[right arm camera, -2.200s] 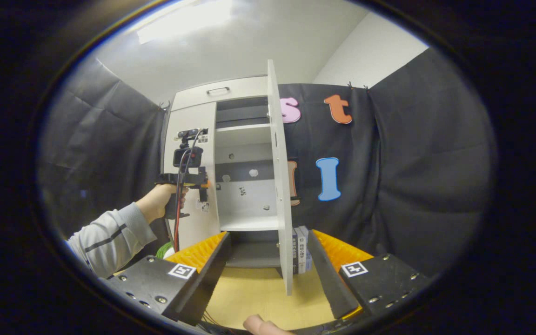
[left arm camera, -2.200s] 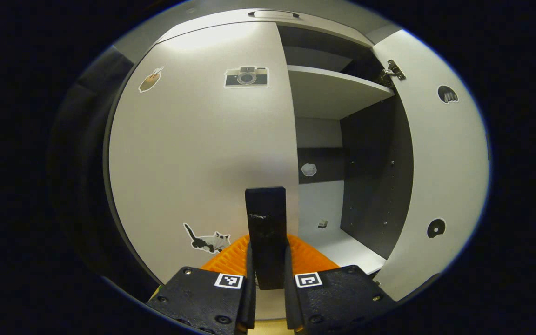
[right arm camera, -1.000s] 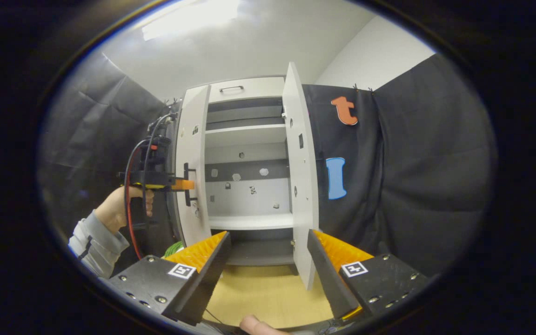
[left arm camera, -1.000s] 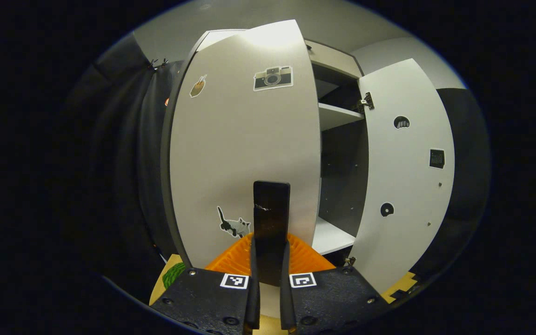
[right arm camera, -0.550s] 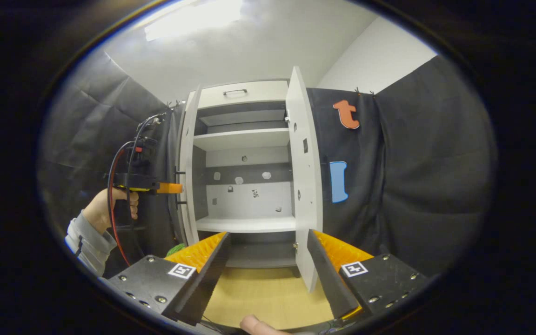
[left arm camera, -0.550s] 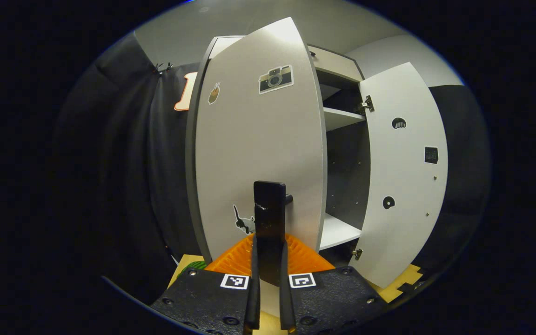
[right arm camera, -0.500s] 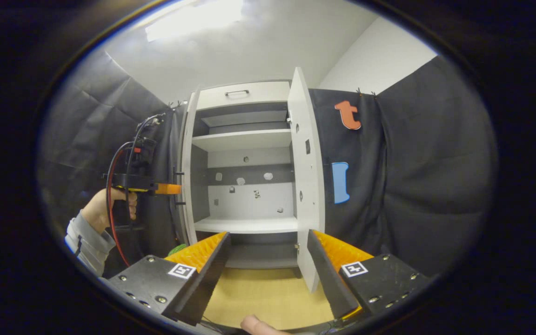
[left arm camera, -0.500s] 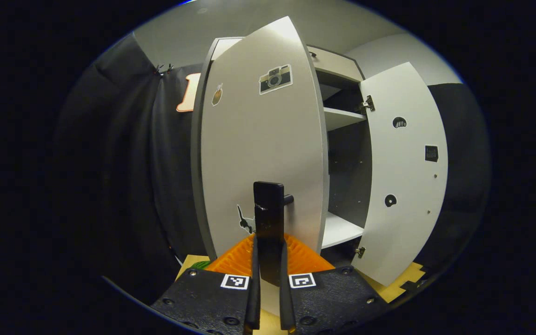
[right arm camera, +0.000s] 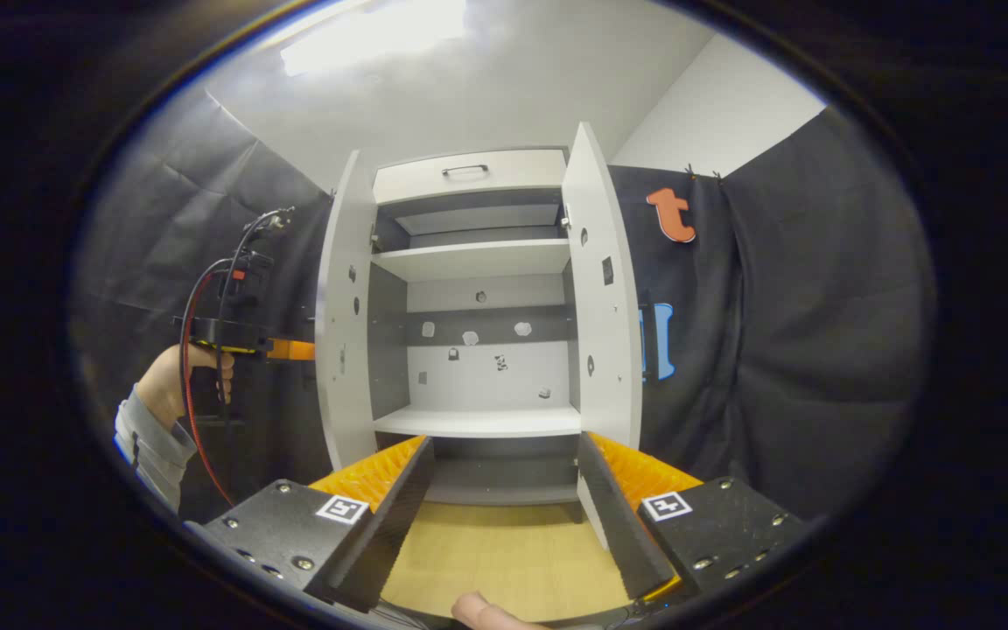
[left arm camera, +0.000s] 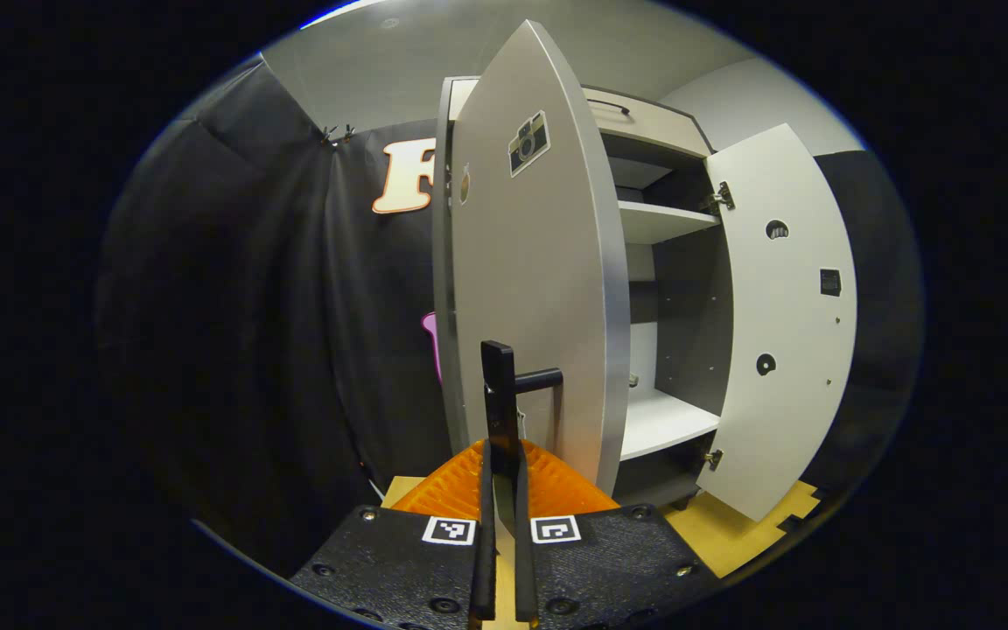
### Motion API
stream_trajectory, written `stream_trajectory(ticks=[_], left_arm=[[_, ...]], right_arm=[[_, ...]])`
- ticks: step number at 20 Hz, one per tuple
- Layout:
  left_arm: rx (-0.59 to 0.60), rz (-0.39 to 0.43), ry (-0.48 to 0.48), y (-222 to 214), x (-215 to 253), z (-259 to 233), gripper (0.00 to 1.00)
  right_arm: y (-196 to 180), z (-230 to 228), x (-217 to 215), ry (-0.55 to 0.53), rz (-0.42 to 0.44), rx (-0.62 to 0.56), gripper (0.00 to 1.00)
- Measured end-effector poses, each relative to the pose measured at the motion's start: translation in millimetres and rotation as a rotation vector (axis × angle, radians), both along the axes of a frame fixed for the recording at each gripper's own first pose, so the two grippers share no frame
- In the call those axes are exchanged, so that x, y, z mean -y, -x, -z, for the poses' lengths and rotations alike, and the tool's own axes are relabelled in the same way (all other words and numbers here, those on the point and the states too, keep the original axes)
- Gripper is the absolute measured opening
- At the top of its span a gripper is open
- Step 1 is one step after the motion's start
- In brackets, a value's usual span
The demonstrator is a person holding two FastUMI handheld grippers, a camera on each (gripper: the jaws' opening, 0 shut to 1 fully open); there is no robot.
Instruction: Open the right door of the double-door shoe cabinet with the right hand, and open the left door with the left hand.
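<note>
Both doors of the shoe cabinet (right arm camera: 469,306) stand open, the left one held by its handle.

Left gripper (left arm camera: 501,455): its two fingers are clenched on the dark bar handle (left arm camera: 500,398) of the left door (left arm camera: 530,289), which is swung wide and seen nearly edge-on in the left gripper view; camera sticker (left arm camera: 528,143) near the door's top. Right gripper (right arm camera: 501,477): fingers spread apart, holding nothing, well back from the cabinet and facing its interior. Right door (right arm camera: 600,306) swung outward, against the black cloth wall (right arm camera: 775,332). Inside, a white upper shelf (right arm camera: 469,260) and lower shelf (right arm camera: 478,423), with small stickers on the back panel. A hand (right arm camera: 176,376) with a grey sleeve carries the left gripper, red cable trailing. Light wooden floor (right arm camera: 504,560) lies before the cabinet; white ceiling above.
</note>
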State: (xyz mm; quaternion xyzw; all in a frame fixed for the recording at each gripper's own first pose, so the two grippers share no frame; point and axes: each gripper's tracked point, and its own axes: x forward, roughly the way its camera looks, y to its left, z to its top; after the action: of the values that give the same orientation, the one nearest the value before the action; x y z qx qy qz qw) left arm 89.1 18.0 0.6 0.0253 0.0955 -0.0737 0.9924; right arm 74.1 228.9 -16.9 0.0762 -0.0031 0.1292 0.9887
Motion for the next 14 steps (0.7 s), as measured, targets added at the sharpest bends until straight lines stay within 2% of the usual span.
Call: stream_trajectory(ticks=[5, 8, 14], left_arm=[[-0.001, -0.082, -0.033, -10, -45, 0, 0.00], [-0.006, -0.054, 0.032, -13, -54, 0, 0.01], [0.007, -0.022, -0.008, -14, -56, 0, 0.00]], right_arm=[[-5, 9, -5, -0.009, -0.001, -0.019, 0.98], [-11, 13, -8, -0.017, 0.003, -0.033, 0.98], [-10, 18, -9, 0.002, 0.013, -0.041, 0.98]])
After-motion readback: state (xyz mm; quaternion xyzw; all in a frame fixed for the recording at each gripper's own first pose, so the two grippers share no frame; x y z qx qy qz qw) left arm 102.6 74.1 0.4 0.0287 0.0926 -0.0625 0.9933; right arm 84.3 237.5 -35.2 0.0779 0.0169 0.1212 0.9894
